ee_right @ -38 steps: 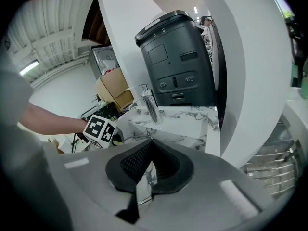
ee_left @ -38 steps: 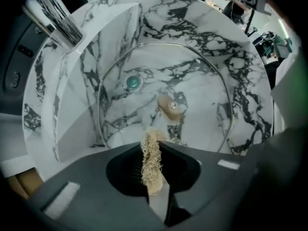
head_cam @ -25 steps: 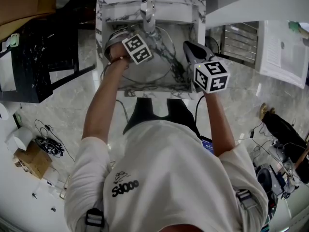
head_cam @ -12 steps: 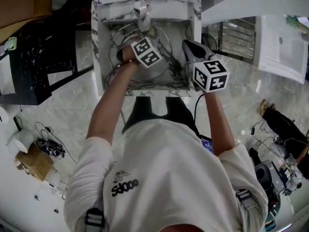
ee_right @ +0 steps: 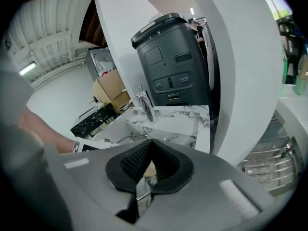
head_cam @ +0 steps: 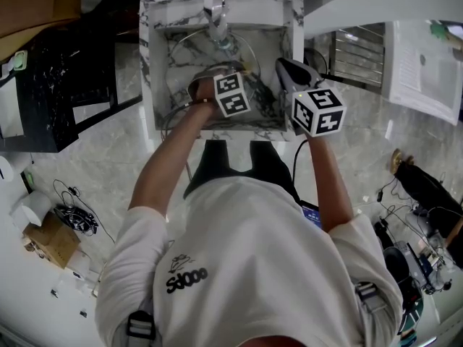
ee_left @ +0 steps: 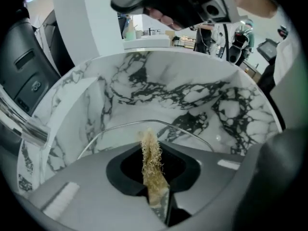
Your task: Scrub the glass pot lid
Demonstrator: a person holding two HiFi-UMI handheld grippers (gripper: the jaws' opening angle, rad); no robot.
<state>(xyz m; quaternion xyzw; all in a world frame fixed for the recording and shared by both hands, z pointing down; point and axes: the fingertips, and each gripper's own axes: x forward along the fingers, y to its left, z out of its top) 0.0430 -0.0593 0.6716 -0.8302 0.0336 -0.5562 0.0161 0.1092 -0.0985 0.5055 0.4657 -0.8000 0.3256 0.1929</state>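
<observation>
From my remote seat the move turned on one relation. The glass pot lid (ee_left: 110,141) lay flat in the marble sink (head_cam: 152,63), just ahead of and below the left gripper (ee_left: 150,153), with its near rim arcing across right past the jaw tips. That gripper was clenched on a beige fibrous scrubber (ee_left: 151,160). The scrubber's long axis ran straight out along the jaws, pointing away from me toward the far wall of the basin, and its frayed end stood over the lid's near edge. I could not tell whether the fibres were touching the glass.

The lid is round, so it offered no long axis of its own. The left gripper was the nearer one, hovering over the lid's middle-right part. The right gripper (ee_right: 153,143) sat at the lid's right edge, beside the sink's right wall. Its pads were pressed together at the tips and the lid's rim curved into them, so I judged it to be pinching that rim to steady the lid. The faucet (head_cam: 215,9) stood at the far side, over the lid's far edge.

As for writing, the white shirt (head_cam: 217,266) carried a stylised dark print on the chest that I could not read with confidence. The buttons and marks on the grey machine (ee_right: 173,61) were too small to make out.
</observation>
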